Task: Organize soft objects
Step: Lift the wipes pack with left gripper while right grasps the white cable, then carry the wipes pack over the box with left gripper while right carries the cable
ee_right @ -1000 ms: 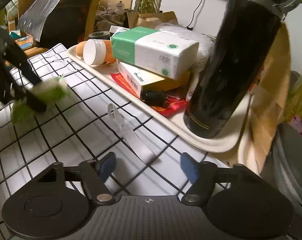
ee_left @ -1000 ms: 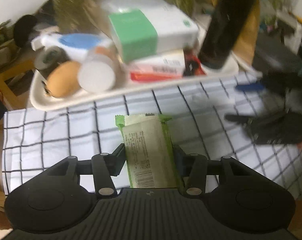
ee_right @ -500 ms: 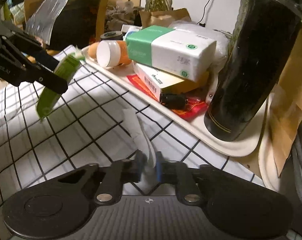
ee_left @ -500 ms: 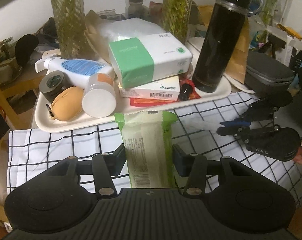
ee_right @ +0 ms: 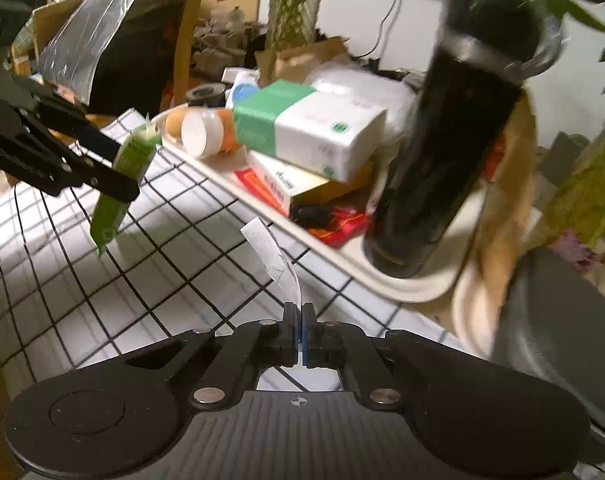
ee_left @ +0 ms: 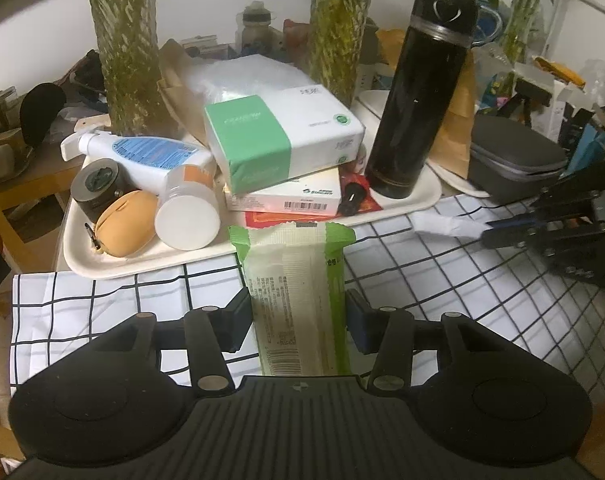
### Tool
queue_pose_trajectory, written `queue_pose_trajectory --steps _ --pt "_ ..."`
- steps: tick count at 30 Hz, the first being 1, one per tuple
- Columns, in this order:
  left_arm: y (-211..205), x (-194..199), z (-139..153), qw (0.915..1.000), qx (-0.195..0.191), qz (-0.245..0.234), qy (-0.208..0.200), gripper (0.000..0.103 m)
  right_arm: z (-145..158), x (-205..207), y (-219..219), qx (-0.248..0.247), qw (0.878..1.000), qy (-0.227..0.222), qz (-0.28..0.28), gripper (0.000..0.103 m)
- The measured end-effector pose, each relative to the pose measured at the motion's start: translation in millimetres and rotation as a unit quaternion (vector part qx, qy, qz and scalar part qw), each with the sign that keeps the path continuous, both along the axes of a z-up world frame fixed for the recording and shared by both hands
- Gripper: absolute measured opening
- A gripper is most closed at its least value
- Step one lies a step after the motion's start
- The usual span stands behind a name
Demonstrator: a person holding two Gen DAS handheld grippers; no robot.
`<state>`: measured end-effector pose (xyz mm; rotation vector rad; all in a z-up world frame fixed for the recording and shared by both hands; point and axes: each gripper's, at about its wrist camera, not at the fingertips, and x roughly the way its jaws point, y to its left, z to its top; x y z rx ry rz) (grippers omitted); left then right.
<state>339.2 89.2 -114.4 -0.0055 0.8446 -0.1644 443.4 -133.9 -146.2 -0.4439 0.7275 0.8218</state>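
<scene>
Packet (ee_left: 298, 280) of wipes, green and white, clamped upright at its middle by the left gripper (ee_left: 298, 312), low centre of the left view and raised off the checked cloth (ee_left: 102, 300). Carried closer to the tray (ee_left: 114, 270) than a second ago, top edge now level with the tray's front rim. Right gripper (ee_right: 301, 320) changed more: spread wide above a white strip (ee_right: 268, 252) lying flat on the cloth a second ago, now pinched tight on the strip's near end, far end curling up and free. Same strip seen at the right edge of the left view, held out level toward the tray. Judged as both soft things now picked up, only the placing left to do. Tray crowded: spray bottle, tape roll, tan pouch and white-capped jar at upper left, tissue box (ee_left: 282, 136) stacked on a flatter box in the middle, tall black flask (ee_left: 418, 92) standing at the right end. Little bare tray floor, only a thin band along the front rim. Plenty of open cloth between the two grippers and toward the lower left. Flask near the right gripper's likely path and probably easy to tip, so a low approach over the front rim likely safer. Packet firm enough to hold its shape; strip limp, likely to droop or trail on release.
</scene>
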Motion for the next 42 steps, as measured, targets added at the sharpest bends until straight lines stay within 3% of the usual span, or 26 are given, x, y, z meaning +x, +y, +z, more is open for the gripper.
queue_pose_trajectory --steps 7,14,21,29,35,42 --pt "-4 -7 11 0.9999 -0.003 -0.009 -0.008 0.047 38 -25 -24 0.006 0.999 -0.001 -0.035 0.004" --pt "-15 -21 31 0.9991 0.025 -0.015 -0.031 0.047 67 -67 -38 0.008 0.998 -0.022 -0.057 0.004" --pt "-29 -35 53 0.9975 0.049 0.003 -0.050 0.047 89 -103 -51 0.022 0.996 -0.037 -0.074 0.004" --pt "-30 -67 92 0.9913 0.082 0.028 -0.099 0.047 106 -135 -64 0.052 0.994 -0.034 -0.093 0.004" --pt "-40 -92 109 0.9898 0.096 0.012 -0.105 0.047 115 -159 -72 0.069 0.991 -0.040 -0.109 0.004" --pt "-38 -125 137 0.9968 0.024 -0.015 -0.075 0.047 120 -189 -72 0.089 0.989 -0.039 -0.109 0.004"
